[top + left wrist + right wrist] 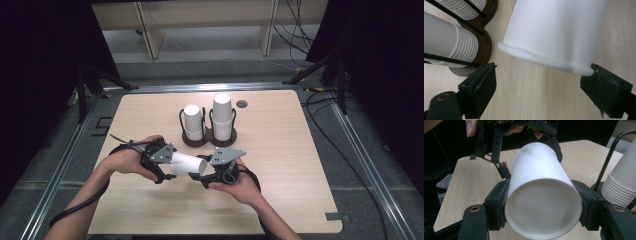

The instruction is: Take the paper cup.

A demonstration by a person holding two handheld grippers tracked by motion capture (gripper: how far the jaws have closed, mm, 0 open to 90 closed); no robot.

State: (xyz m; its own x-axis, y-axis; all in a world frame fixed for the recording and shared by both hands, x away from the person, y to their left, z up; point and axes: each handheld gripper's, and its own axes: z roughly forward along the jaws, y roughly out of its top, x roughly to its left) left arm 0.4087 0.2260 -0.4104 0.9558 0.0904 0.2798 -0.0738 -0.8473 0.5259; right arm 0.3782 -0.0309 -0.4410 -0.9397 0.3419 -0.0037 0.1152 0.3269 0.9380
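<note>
A single white paper cup (186, 163) (541, 195) lies on its side in the air between the two grippers, just above the table. My right gripper (202, 175) (544, 202) is shut on it near the open rim, a pad pressing on each side. My left gripper (167, 167) (539, 82) is open at the cup's other end; the cup (554, 32) sits between its jaws, close to the right one and apart from the left. A hand holds each gripper.
Behind the grippers, two stacks of white cups (193, 121) (222, 116) stand in a brown wooden holder (209, 140) with black wire loops. The light wooden table (290, 165) has a small round grommet (242, 104) at the back. Dark curtains and cables surround it.
</note>
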